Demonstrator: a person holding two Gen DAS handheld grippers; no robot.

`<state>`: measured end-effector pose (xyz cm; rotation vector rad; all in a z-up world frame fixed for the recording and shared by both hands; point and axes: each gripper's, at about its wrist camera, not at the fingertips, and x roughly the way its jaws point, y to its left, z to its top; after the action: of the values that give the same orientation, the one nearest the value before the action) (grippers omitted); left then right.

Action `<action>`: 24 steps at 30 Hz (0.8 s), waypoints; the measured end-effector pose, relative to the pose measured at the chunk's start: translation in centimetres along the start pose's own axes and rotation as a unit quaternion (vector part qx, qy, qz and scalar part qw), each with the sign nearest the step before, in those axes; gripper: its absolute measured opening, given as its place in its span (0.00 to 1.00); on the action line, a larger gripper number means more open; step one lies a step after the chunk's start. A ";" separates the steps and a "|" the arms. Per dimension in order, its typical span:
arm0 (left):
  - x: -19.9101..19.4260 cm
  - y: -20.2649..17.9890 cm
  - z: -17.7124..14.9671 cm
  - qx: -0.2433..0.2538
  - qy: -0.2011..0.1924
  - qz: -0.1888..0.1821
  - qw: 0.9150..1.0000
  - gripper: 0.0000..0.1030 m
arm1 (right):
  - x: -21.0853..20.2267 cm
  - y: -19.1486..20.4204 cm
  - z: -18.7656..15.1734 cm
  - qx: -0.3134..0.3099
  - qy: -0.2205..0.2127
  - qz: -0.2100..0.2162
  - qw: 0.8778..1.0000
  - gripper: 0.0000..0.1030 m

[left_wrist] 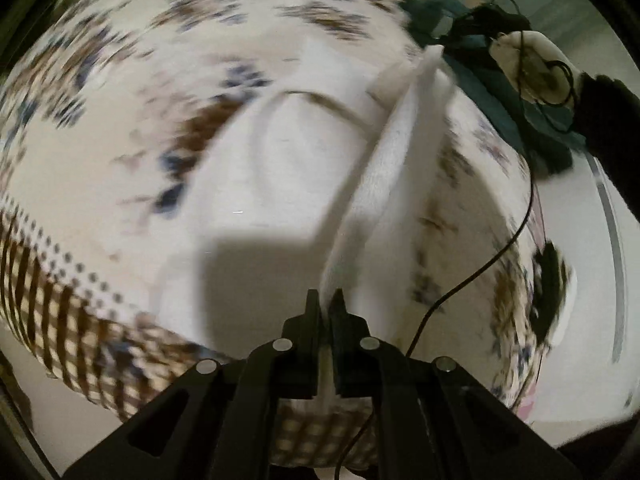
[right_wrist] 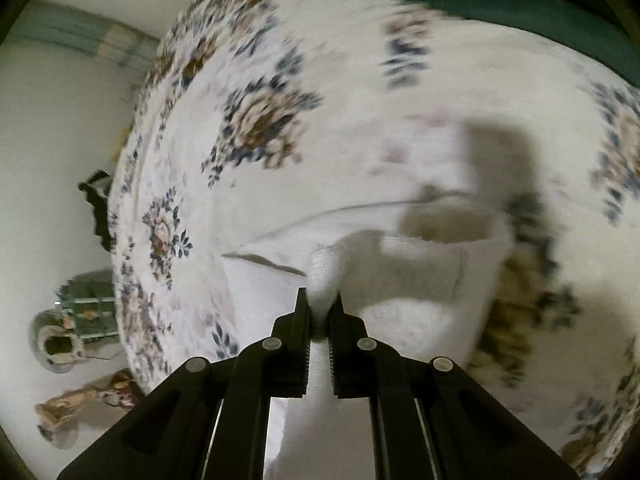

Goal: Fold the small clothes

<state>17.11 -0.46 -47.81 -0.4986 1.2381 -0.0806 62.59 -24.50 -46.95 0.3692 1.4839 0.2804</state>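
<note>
Both tools pinch the white garment (left_wrist: pixel 280 168): left tool (left_wrist: pixel 329 300) on a raised fold, right tool (right_wrist: pixel 320 300) on another, over the flowered bed cover (right_wrist: pixel 280 80). A dark green cloth (left_wrist: pixel 496 92) and black cable (left_wrist: pixel 500 252) lie at the right.

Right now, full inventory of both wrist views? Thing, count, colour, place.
white garment: one, white, on the bedspread, pinched up at two spots
floral bedspread: one, cream with brown and blue flowers, covering the surface
teal cloth: one, dark teal, at the bedspread's far edge
black cable: one, black, trailing over the bedspread
left hand-held gripper: one, black, shut on the white garment
right hand-held gripper: one, black, shut on the white garment
</note>
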 end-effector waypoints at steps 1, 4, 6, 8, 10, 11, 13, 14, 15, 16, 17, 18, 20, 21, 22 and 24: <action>0.1 1.6 0.4 -0.012 0.002 -0.002 1.000 0.02 | 2.0 2.0 0.4 -0.008 0.006 -0.016 1.000 0.07; 1.4 7.0 0.8 -0.046 0.011 -0.005 0.999 0.02 | 7.8 7.0 1.1 -0.024 0.024 -0.052 0.998 0.07; 2.1 9.0 0.9 -0.060 0.015 -0.009 0.998 0.02 | 10.8 9.0 1.2 -0.034 0.031 -0.068 0.997 0.07; 2.8 10.4 0.9 -0.071 0.021 -0.017 0.997 0.02 | 13.4 10.9 1.1 -0.044 0.038 -0.087 0.995 0.07; 2.9 11.2 0.9 -0.073 0.027 -0.022 0.997 0.02 | 15.3 12.3 1.2 -0.055 0.042 -0.112 0.991 0.07; 2.9 11.7 1.1 -0.073 0.028 -0.023 0.997 0.02 | 16.1 12.7 1.2 -0.056 0.046 -0.118 0.990 0.07; 3.1 12.4 1.2 -0.077 0.033 -0.025 0.996 0.02 | 17.5 13.1 1.0 -0.056 0.062 -0.126 0.988 0.07; 3.3 13.1 1.3 -0.081 0.038 -0.027 0.996 0.02 | 18.0 13.2 0.9 -0.056 0.073 -0.126 0.988 0.09; 3.5 13.4 1.4 -0.083 0.042 -0.033 0.995 0.02 | 18.2 13.1 0.6 -0.054 0.085 -0.120 0.988 0.13; 3.9 13.9 1.6 -0.088 0.050 -0.052 0.994 0.04 | 18.0 12.7 0.0 -0.050 0.094 -0.104 0.989 0.19; 4.1 14.2 1.7 -0.091 0.054 -0.056 0.993 0.07 | 17.4 12.3 -1.0 -0.047 0.105 -0.078 0.990 0.30; 4.2 14.7 1.9 -0.094 0.059 -0.051 0.993 0.06 | 16.6 11.8 -1.9 -0.042 0.110 -0.061 0.991 0.35; 4.2 15.1 2.1 -0.090 0.068 -0.050 0.992 0.08 | 13.7 9.9 -5.5 -0.035 0.109 -0.027 0.993 0.41; 4.1 15.3 2.3 -0.086 0.073 -0.035 0.993 0.19 | 12.5 9.0 -7.2 -0.033 0.108 -0.016 0.993 0.41; 3.9 15.5 2.4 -0.082 0.075 -0.030 0.993 0.31 | 10.9 7.6 -9.6 -0.028 0.109 -0.010 0.994 0.41; 3.3 15.6 2.6 -0.083 0.068 -0.037 0.993 0.48 | 8.6 4.1 -14.7 0.004 0.109 -0.013 0.994 0.44</action>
<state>17.43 13.21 -56.45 -0.6936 1.3670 -0.0762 48.74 -16.27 -53.86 0.3329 1.7042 0.3012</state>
